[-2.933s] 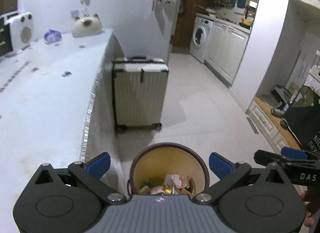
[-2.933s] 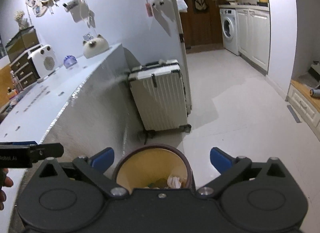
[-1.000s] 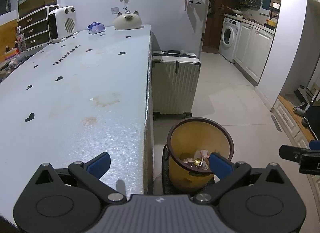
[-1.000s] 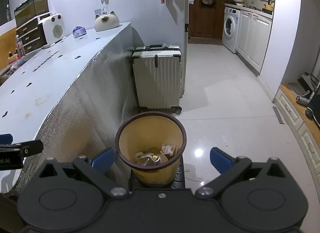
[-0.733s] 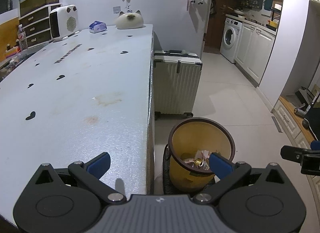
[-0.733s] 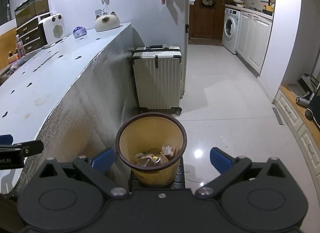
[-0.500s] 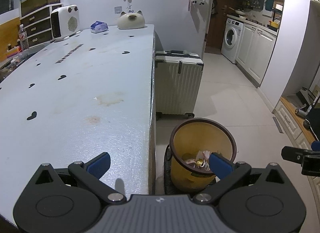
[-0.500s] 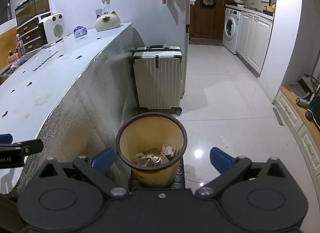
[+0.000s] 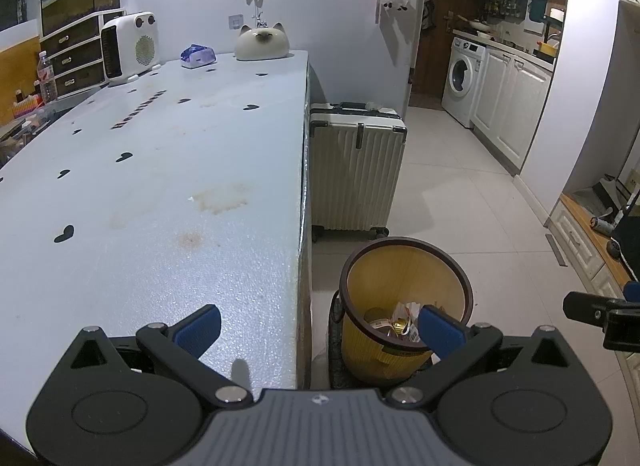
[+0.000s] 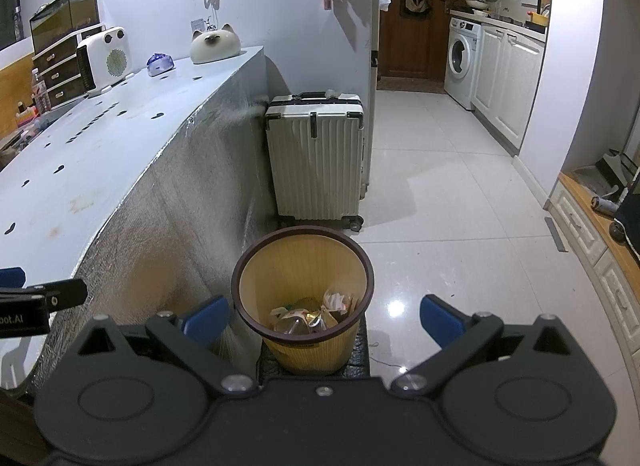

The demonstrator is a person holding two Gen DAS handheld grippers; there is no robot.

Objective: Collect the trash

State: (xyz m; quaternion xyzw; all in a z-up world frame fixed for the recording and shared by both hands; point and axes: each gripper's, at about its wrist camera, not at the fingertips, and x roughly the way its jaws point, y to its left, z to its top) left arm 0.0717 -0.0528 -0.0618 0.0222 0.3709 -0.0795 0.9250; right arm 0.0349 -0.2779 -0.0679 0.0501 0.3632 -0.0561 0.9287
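1. Both grippers stand with jaws apart and nothing between them: the left gripper (image 9: 318,326) hangs over the desk (image 9: 168,185) edge, the right gripper (image 10: 322,316) hangs above the yellow bin (image 10: 303,298) on the floor. With nothing held, a wrong guess about what to pick next wastes a reach.
2. Collected trash (image 10: 316,316) lies in the bottom of the bin, just beside the desk's foil-clad side. A careless low swing by either gripper could clip the dark rim and tip it, spilling the scraps.
3. No loose litter shows on the desk top near the grippers, only stains and printed marks; pinching at those would scrape the surface.
4. Far-end things, the tissue pack (image 9: 197,55) and cat-shaped ornament (image 9: 262,43), could be mistaken for trash.
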